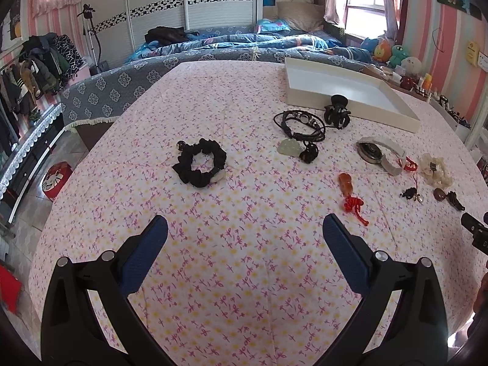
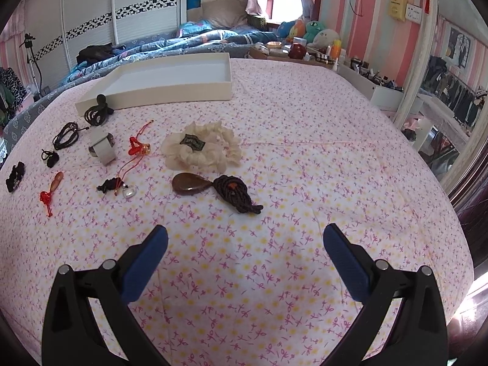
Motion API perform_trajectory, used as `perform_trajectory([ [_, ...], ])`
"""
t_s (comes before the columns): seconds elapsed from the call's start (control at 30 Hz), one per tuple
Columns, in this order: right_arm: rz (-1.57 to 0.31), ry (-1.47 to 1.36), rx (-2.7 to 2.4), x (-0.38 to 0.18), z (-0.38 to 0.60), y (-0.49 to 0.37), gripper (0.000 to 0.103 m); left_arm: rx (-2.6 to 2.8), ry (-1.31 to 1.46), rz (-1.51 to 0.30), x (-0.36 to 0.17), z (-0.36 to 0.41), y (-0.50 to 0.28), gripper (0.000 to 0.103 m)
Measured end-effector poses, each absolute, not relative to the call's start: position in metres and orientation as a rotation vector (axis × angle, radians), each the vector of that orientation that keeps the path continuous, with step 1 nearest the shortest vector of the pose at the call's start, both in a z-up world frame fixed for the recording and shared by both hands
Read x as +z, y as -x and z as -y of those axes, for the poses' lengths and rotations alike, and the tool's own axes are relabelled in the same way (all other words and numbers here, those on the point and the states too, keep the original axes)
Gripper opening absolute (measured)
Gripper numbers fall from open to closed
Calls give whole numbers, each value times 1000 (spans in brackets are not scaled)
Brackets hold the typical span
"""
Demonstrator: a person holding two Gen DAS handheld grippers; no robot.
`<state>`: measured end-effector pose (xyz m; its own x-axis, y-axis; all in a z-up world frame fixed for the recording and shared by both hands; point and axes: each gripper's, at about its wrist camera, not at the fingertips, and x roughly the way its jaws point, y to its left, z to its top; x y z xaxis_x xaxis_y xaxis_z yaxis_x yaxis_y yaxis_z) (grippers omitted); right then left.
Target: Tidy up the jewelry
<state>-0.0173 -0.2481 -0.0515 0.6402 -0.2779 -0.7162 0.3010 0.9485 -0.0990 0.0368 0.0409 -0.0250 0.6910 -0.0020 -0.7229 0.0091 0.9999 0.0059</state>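
Jewelry lies spread on a floral tablecloth. In the left wrist view my left gripper point(image 1: 245, 224) is open above bare cloth, with a black scrunchie point(image 1: 199, 163) ahead, then black cord bracelets point(image 1: 300, 125), a black claw clip point(image 1: 337, 113), a watch point(image 1: 379, 154) and an amber pendant on red cord point(image 1: 350, 193). A white tray point(image 1: 350, 90) stands at the far right. In the right wrist view my right gripper point(image 2: 245, 233) is open and holds nothing. Just ahead lie a brown stone pendant with coiled dark cord point(image 2: 215, 187) and a cream scrunchie point(image 2: 201, 149). The white tray point(image 2: 170, 80) sits beyond.
A bed with blue bedding point(image 1: 244, 45) lies past the table's far edge. A shelf with bottles and plush toys point(image 2: 317, 39) is at the far right, and a mirror point(image 2: 442, 113) stands to the right. The other gripper's tip point(image 1: 475, 233) shows at the right edge.
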Motion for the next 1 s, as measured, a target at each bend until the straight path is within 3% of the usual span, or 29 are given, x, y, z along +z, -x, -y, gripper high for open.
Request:
perform_trajectory([
  [0.8, -873, 51, -278, -50, 253, -22, 100, -17, -67, -824, -28, -63, -85, 100],
  [0.93, -886, 51, -268, -50, 256, -30, 93, -35, -61, -833, -26, -63, -94, 89],
  [1.0, -892, 39, -263, -50, 258, -32, 92, -36, -65, -834, -26, -61, -98, 89],
])
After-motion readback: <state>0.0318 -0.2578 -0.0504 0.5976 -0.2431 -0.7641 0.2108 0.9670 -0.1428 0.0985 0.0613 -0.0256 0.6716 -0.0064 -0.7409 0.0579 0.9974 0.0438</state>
